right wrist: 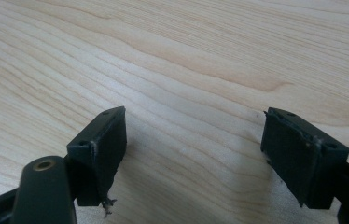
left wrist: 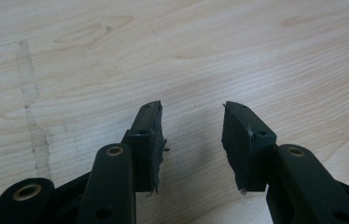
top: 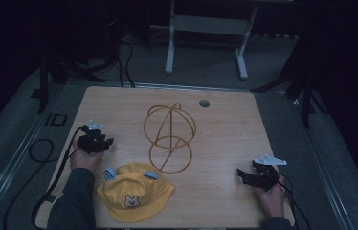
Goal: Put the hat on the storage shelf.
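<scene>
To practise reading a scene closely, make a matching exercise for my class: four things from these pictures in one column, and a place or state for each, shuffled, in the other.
Things
1. yellow fabric hat with a bear face
2. golden wire hat stand
3. left gripper
4. right gripper

Places or states
A. mid-table, empty
B. open, near the table's right edge
C. flat at the near edge
D. open, near the table's left edge

Pairs: 1-C, 2-A, 3-D, 4-B

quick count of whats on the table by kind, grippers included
yellow hat: 1
wire stand: 1
grippers: 2, the left gripper and the right gripper, both open and holding nothing
total: 4, all on or over the wooden table
</scene>
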